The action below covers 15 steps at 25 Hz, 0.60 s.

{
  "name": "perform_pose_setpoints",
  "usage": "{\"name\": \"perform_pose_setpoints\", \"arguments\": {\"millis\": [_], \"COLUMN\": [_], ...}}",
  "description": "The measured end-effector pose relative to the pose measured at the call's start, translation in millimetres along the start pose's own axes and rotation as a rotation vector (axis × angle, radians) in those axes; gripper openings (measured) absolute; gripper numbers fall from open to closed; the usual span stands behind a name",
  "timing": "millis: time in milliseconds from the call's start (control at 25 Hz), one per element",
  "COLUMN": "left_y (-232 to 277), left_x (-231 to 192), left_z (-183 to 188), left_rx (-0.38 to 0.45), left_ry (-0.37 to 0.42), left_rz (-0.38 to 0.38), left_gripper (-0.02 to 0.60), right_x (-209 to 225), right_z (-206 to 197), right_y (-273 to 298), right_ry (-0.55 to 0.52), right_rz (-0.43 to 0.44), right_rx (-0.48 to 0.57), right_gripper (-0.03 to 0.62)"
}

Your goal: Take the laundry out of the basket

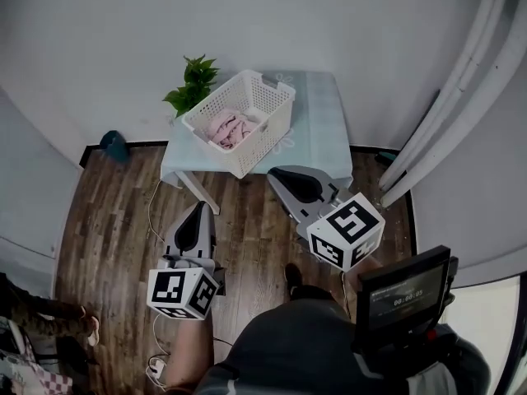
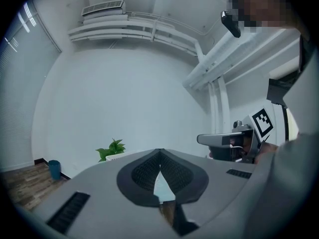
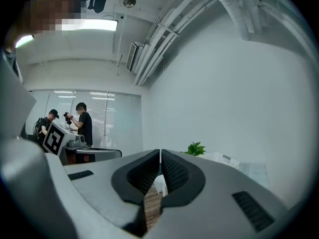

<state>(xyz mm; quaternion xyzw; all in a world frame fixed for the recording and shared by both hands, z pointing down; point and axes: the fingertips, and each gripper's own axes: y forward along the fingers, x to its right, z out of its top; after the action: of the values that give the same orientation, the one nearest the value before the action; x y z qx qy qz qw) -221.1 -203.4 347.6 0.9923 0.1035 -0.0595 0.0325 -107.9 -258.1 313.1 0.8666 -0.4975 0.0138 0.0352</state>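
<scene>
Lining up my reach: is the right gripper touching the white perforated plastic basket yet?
Apart. In the right gripper view the white perforated plastic basket sits small and far beyond the shut right gripper, with open space between.

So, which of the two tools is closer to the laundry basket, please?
The right tool, whose tip nearly meets the white basket in the head view; the left tool sits farther back.

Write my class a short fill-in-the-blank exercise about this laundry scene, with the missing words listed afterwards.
1. The laundry lying in the basket is ____ in colour.
2. The basket stands on a small ____.
3. The left gripper and the right gripper hold nothing, and both are ____.

Missing words: pink; table; shut.
</scene>
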Motion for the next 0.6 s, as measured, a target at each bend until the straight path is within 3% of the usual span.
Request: {"name": "perform_pose_setpoints", "arguments": {"millis": [600], "left_y": [120], "left_x": [-33], "left_z": [29], "left_rx": [-0.024], "left_ry": [0.038], "left_rz": [0.115], "left_gripper": [0.003], "right_x": [125], "right_z": [24], "right_y": [77], "right_ry": [0.021], "right_rz": [0.112], "right_rx": [0.008], "right_gripper": [0.020]}}
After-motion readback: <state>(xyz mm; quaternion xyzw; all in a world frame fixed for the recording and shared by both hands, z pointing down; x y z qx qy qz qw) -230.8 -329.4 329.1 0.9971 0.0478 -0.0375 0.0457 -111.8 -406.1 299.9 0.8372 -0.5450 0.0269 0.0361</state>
